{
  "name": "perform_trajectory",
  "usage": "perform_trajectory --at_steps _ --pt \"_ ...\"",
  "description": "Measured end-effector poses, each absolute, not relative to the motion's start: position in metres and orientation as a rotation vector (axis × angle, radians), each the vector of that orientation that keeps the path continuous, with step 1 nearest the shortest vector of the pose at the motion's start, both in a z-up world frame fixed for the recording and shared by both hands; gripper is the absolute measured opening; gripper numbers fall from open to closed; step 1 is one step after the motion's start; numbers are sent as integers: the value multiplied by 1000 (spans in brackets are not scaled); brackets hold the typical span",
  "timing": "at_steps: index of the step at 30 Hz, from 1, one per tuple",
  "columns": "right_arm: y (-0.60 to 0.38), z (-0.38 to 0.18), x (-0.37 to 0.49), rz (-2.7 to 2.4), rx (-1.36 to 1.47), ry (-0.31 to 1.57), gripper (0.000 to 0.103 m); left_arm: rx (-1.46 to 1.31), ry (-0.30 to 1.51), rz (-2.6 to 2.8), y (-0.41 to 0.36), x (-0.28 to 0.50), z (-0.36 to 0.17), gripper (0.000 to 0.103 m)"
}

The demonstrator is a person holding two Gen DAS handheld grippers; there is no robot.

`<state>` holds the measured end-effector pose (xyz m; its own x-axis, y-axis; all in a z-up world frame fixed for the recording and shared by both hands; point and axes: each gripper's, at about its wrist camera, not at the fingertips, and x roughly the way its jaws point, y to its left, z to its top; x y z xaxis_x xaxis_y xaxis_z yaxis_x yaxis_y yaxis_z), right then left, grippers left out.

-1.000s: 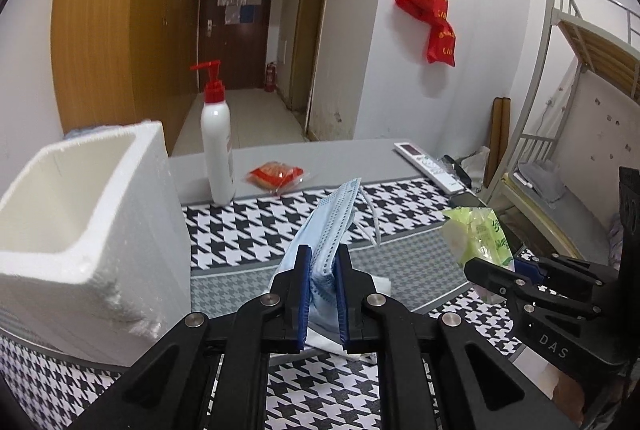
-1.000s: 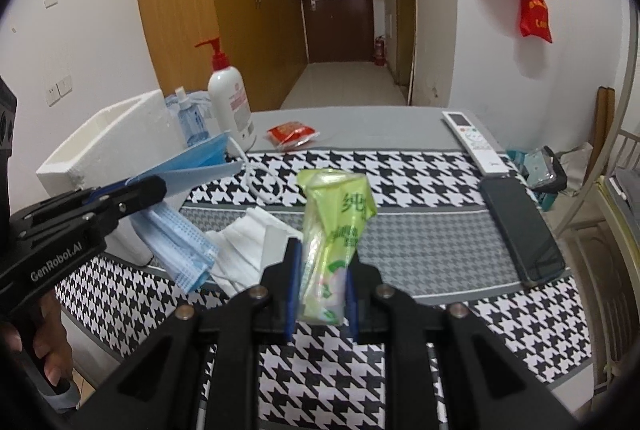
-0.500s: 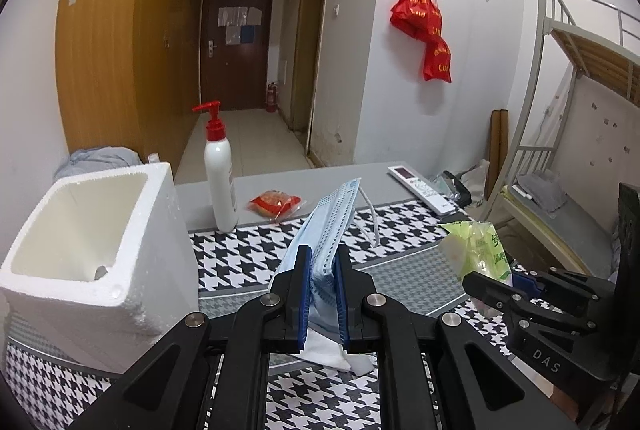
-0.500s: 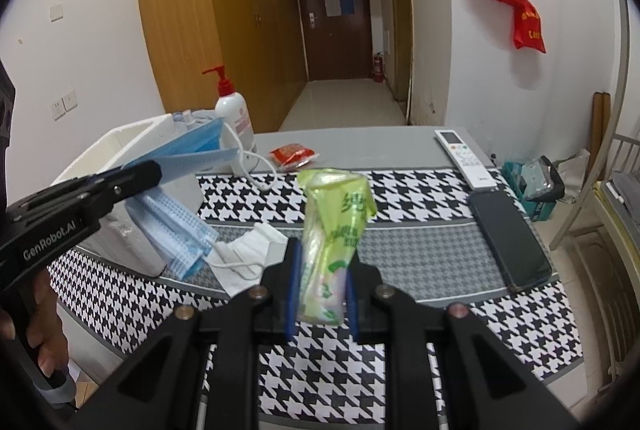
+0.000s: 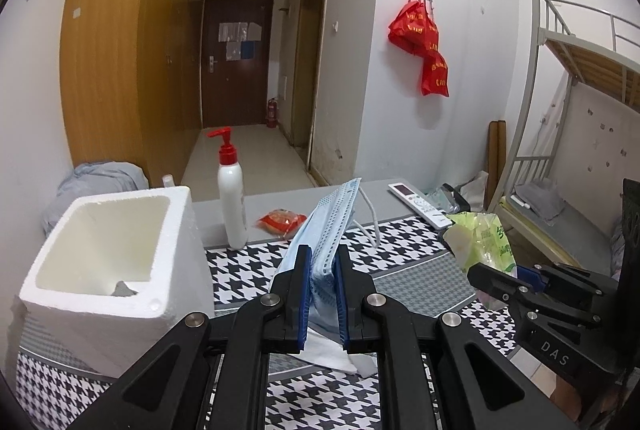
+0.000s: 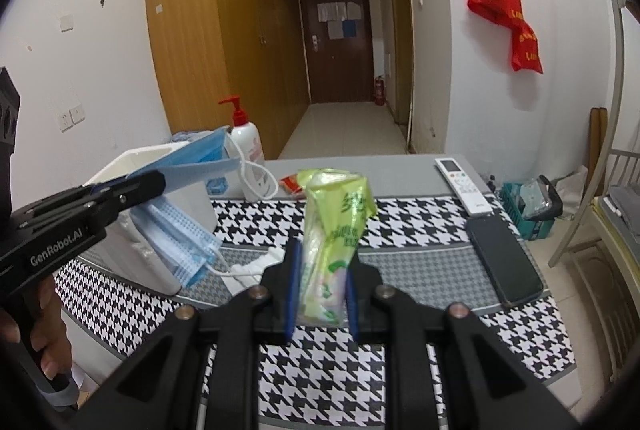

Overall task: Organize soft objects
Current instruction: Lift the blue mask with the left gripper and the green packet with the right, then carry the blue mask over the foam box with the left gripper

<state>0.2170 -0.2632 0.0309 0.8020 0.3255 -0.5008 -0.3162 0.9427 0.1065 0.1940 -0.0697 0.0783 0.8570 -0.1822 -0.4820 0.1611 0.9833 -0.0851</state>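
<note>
Clamping a bunch of blue face masks (image 5: 326, 254) between its pads, the left gripper (image 5: 323, 294) holds them above the houndstooth table cloth (image 5: 404, 242), just right of the open white foam box (image 5: 108, 262) at the table's near left. To its right, the right gripper (image 6: 320, 294) is closed on a green tissue pack (image 6: 334, 226) that stands upright, clear of the cloth. A white mask (image 6: 250, 268) lies on the cloth between the box and the tissue pack, with a pump bottle (image 5: 231, 198) and a red packet (image 5: 280, 222) farther back.
</note>
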Motion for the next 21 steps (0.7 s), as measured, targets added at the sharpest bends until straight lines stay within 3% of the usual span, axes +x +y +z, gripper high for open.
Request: perform_trajectory --at_steps 21 --pt "-214 53 213 427 -13 484 23 -62 451 -117 -26 173 97 12"
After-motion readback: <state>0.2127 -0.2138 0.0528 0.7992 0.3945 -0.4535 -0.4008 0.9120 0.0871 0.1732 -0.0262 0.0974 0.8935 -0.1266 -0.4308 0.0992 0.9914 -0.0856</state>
